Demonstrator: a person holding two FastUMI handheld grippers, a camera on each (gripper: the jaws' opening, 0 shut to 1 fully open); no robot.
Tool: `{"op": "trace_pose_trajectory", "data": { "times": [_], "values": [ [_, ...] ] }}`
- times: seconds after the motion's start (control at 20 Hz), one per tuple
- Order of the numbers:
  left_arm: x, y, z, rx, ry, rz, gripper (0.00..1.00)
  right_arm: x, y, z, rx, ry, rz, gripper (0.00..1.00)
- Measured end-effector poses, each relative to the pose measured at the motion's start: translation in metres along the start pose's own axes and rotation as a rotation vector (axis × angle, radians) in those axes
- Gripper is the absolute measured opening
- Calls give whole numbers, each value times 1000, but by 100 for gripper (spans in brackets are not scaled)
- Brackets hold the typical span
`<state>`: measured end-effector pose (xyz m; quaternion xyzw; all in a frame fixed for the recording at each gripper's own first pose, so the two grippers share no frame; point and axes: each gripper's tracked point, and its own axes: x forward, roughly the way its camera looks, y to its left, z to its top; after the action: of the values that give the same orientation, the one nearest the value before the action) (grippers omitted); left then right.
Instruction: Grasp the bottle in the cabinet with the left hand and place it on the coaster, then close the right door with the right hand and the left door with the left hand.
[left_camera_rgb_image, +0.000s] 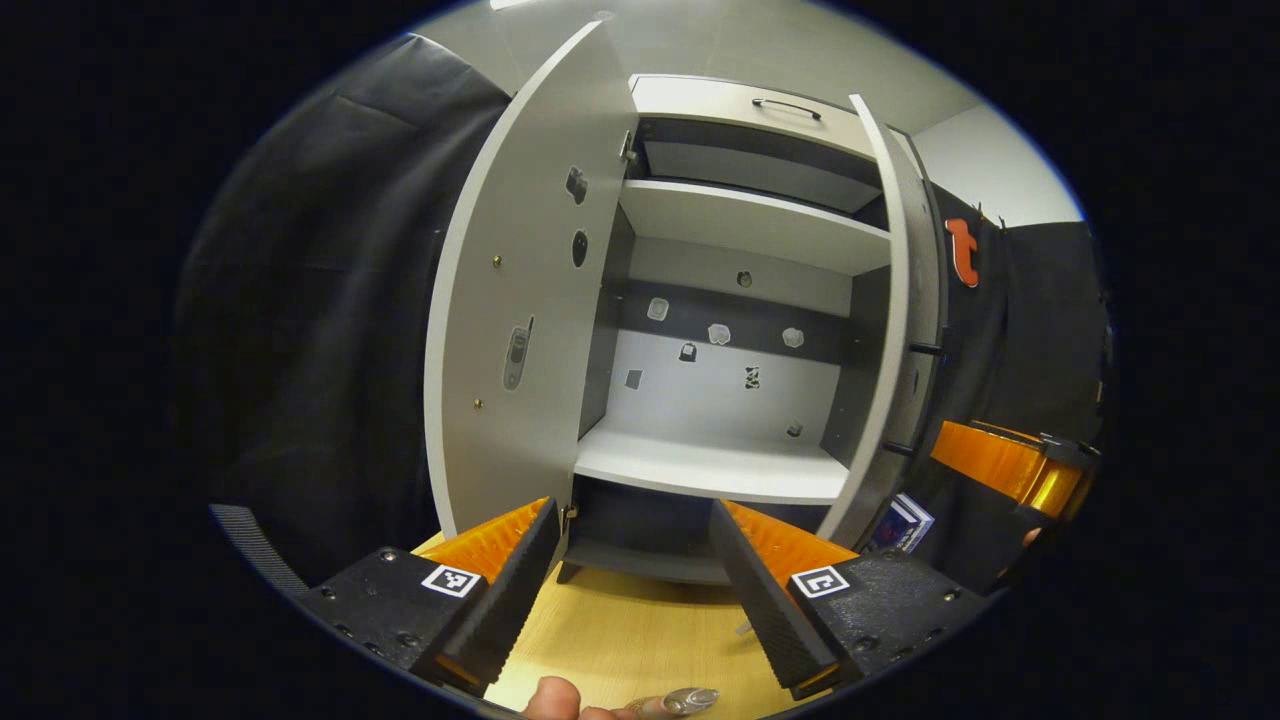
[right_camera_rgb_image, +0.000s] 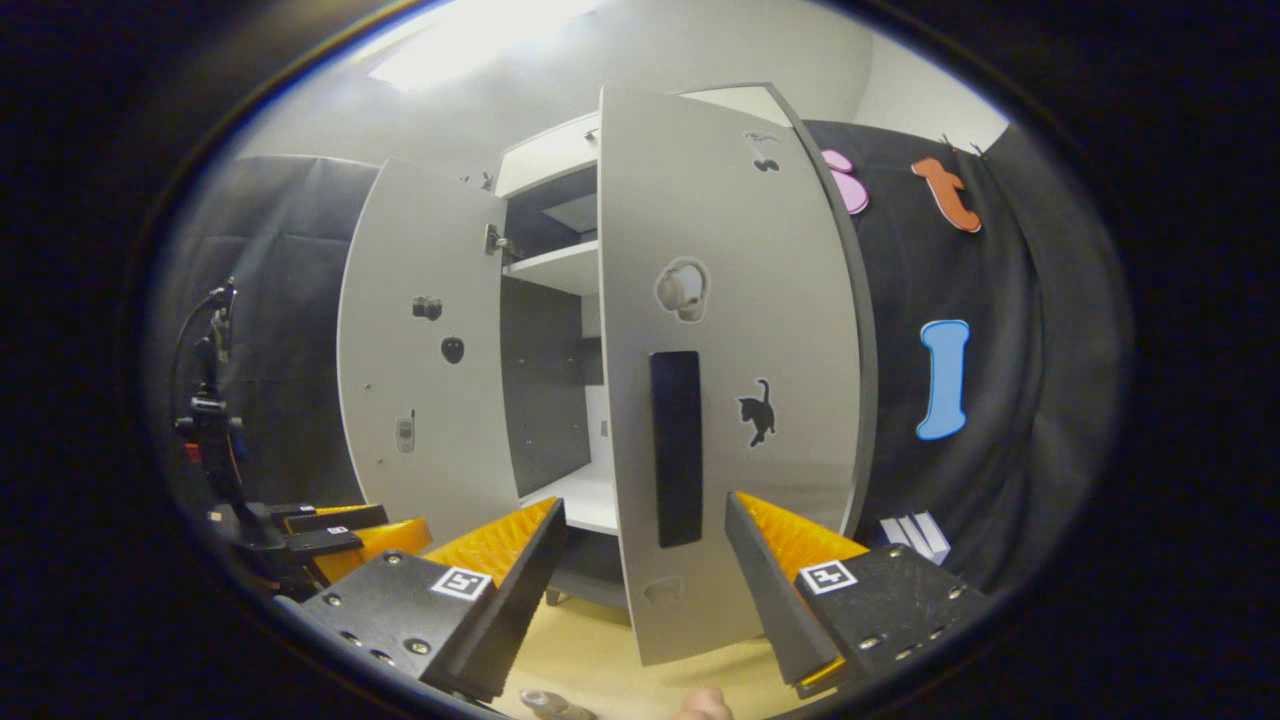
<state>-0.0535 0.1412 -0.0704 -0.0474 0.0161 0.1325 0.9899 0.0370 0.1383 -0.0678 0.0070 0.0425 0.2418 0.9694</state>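
Note:
The grey cabinet (left_camera_rgb_image: 710, 465) stands on the wooden table (left_camera_rgb_image: 640, 630) with both doors swung open and its shelves bare. My left gripper (left_camera_rgb_image: 635, 510) is open in front of the lower shelf, between the left door (left_camera_rgb_image: 520, 300) and the right door's edge (left_camera_rgb_image: 890, 330). My right gripper (right_camera_rgb_image: 645, 502) is open and faces the outer side of the right door (right_camera_rgb_image: 740, 300). That door's black handle (right_camera_rgb_image: 677, 450) stands just beyond the gap between the fingers. In the right gripper view, the left gripper (right_camera_rgb_image: 335, 530) sits low at the left, before the left door (right_camera_rgb_image: 420, 380).
A small blue and white box (left_camera_rgb_image: 905, 520) lies on the table right of the cabinet, behind the right door. A black stand with cables (right_camera_rgb_image: 215, 420) rises at the far left. The orange body of the right gripper (left_camera_rgb_image: 1000, 465) is at the right edge. Black cloth walls surround the booth.

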Motion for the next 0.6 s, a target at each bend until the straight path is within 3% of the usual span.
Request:
{"op": "trace_pose_trajectory", "data": {
  "times": [0.1, 0.6],
  "values": [
    [0, 0, 0, -4, 4, 4, 97, -3, 1, 1, -3, 1, -5, 96],
    [-2, 9, 9, 22, -17, 31, 97, -2, -2, 0, -9, 0, -21, 93]
  ]
}}
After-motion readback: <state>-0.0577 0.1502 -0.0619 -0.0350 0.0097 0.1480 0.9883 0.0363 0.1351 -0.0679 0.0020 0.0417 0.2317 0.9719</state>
